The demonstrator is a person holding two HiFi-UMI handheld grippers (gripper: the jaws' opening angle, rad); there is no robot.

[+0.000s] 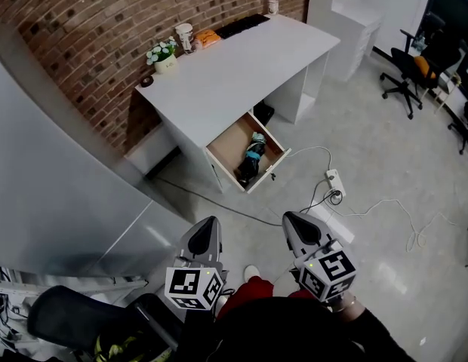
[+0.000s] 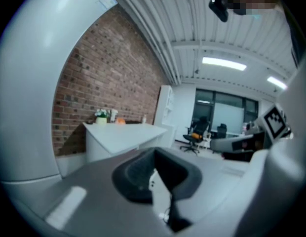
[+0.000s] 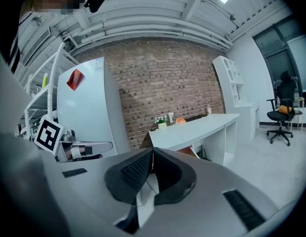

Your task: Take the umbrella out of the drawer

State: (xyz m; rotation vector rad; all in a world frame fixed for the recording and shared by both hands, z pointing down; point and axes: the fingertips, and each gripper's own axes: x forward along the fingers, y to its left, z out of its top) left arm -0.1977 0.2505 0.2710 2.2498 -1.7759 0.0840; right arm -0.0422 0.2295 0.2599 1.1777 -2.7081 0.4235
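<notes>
The white desk (image 1: 241, 66) stands ahead by the brick wall, and its low drawer (image 1: 226, 143) is pulled open toward me. Inside lies a folded black and teal umbrella (image 1: 252, 160). My left gripper (image 1: 206, 231) and right gripper (image 1: 297, 225) hover side by side over the floor, well short of the drawer, both shut with nothing between the pads. The left gripper view has the left gripper (image 2: 154, 168) aimed at the desk (image 2: 124, 134). Past the right gripper (image 3: 152, 163), the right gripper view takes in the desk (image 3: 202, 127) and a bit of the open drawer (image 3: 187, 152).
A power strip (image 1: 335, 181) and loose cables (image 1: 385, 210) lie on the floor right of the drawer. A flower pot (image 1: 164, 57), cup (image 1: 184, 36) and keyboard (image 1: 243, 25) sit on the desk. Office chairs (image 1: 406, 70) stand far right; a grey cabinet (image 1: 60, 194) stands at left.
</notes>
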